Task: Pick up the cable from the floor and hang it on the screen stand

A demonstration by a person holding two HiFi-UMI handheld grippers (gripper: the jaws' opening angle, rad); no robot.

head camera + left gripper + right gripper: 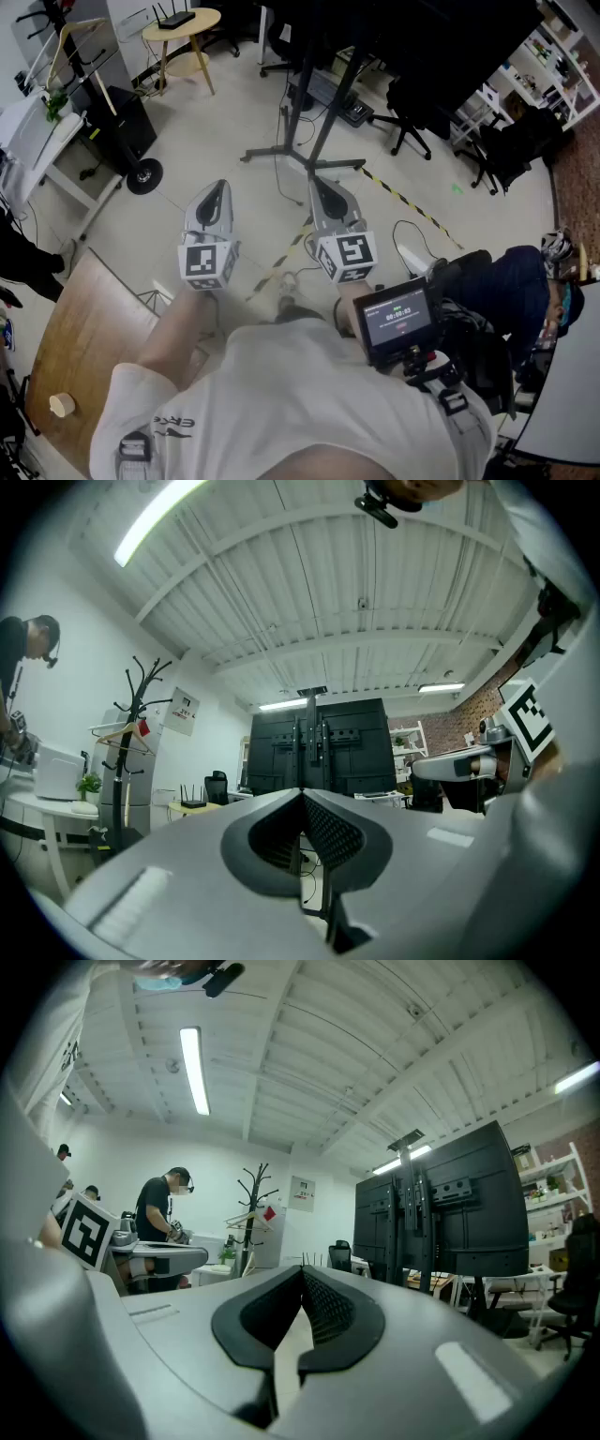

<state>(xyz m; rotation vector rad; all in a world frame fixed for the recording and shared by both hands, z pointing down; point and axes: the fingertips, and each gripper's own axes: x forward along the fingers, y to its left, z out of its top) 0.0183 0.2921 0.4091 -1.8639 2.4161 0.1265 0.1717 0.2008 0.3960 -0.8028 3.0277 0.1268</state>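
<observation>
Head view looks steeply down on two claws held side by side above the pale floor; the left claw (217, 190) and the right claw (324, 184) both point towards the screen stand (306, 157), whose black legs spread over the floor just ahead of them; a light cable (284, 279) lies bunched on the floor between and below the two claws, beside a strip of yellow-and-black tape (277, 262), apart from the stand and touched by neither claw. Left gripper view has its jaws pressed together with nothing between them, the dark screen straight ahead; right gripper view shows the same closed, empty jaws, the screen off to the right. A wooden bench (80, 347) at lower left carries a small round wooden piece (62, 404).
</observation>
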